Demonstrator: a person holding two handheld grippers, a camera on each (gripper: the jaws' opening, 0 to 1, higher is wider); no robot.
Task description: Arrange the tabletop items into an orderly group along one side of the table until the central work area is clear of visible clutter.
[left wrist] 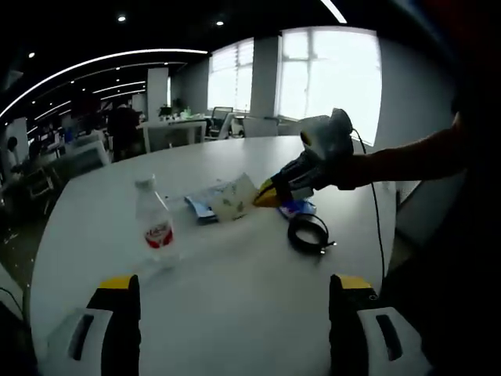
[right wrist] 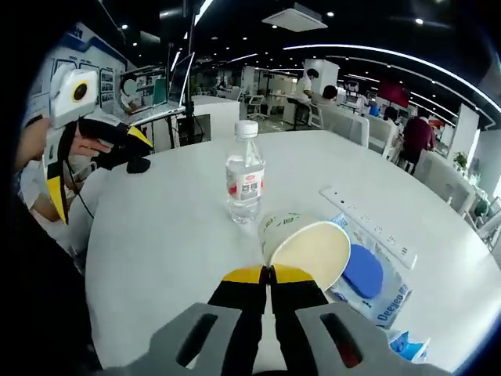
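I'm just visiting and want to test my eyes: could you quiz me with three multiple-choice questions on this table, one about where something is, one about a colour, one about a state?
1. Where does the water bottle stand?
A. upright on the white table
B. on the floor
C. inside the cup

2. What colour is the bottle's cap?
A. red
B. white
C. green

3. How does the paper cup lie?
A. upright
B. upside down
C. on its side

Answers: 1 A, it stands on the tabletop; 2 B, the cap is white; 3 C, its open mouth faces sideways.
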